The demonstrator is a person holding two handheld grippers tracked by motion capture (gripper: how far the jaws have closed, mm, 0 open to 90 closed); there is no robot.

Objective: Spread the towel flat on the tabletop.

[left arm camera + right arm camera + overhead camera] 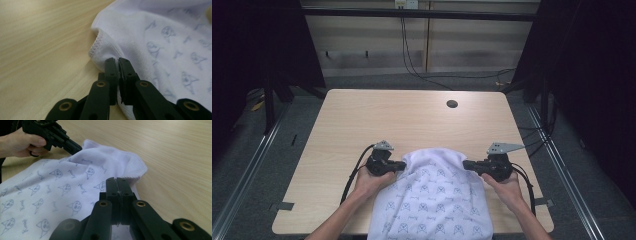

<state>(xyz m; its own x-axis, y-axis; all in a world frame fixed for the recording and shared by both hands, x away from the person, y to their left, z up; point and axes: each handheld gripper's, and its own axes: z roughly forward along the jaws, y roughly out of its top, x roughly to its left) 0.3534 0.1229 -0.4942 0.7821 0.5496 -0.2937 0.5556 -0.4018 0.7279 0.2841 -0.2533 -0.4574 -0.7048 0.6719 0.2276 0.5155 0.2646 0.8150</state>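
Observation:
A white cloth (432,195) printed with small grey figures lies at the near middle of the wooden table (412,120) and hangs over its front edge. My left gripper (402,165) is shut on the cloth's left edge; in the left gripper view the jaws (118,60) pinch the stitched hem of the cloth (160,40). My right gripper (466,164) is shut on the cloth's right edge, and in the right gripper view its jaws (116,180) clamp the cloth (75,185). The left gripper (75,147) also shows there, held by a hand.
A round cable hole (452,104) sits in the table's far right part. Black cables (412,65) run down the back wall to the floor. Metal rails (247,165) flank the table on both sides.

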